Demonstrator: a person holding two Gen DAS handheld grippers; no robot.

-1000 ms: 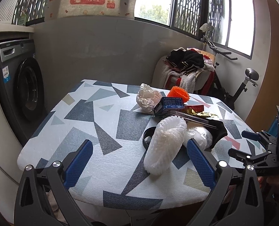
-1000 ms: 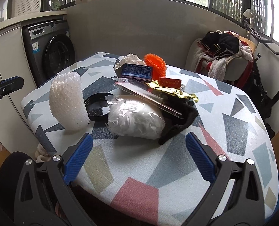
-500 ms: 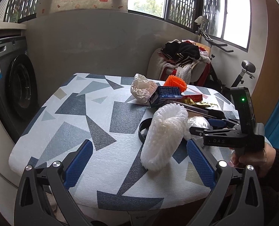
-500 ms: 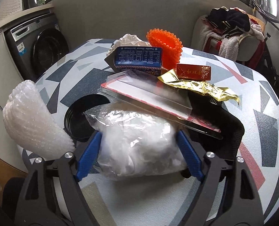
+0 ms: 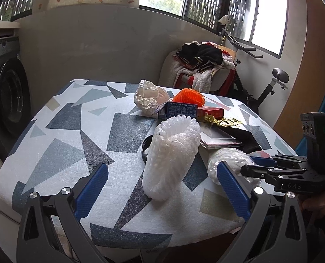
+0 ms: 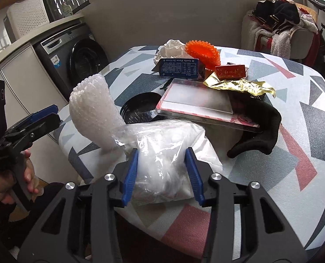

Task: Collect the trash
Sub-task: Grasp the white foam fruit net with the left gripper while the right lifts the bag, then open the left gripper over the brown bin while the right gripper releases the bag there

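My right gripper is shut on a clear plastic bag of white stuff at the table's near edge; the bag also shows in the left wrist view. My left gripper is open and empty, just short of a white foam net sleeve, which stands left of the bag in the right wrist view. Behind lie a black lid, a clear flat case, a blue box, a red packet, gold foil, an orange net, crumpled white paper and a black cloth.
The patterned table has a washing machine to its left. A chair piled with clothes and an exercise bike stand behind it.
My right gripper moved forward to the clear bag and closed its fingers on it. My left gripper drew slightly closer to the foam sleeve and stayed open.
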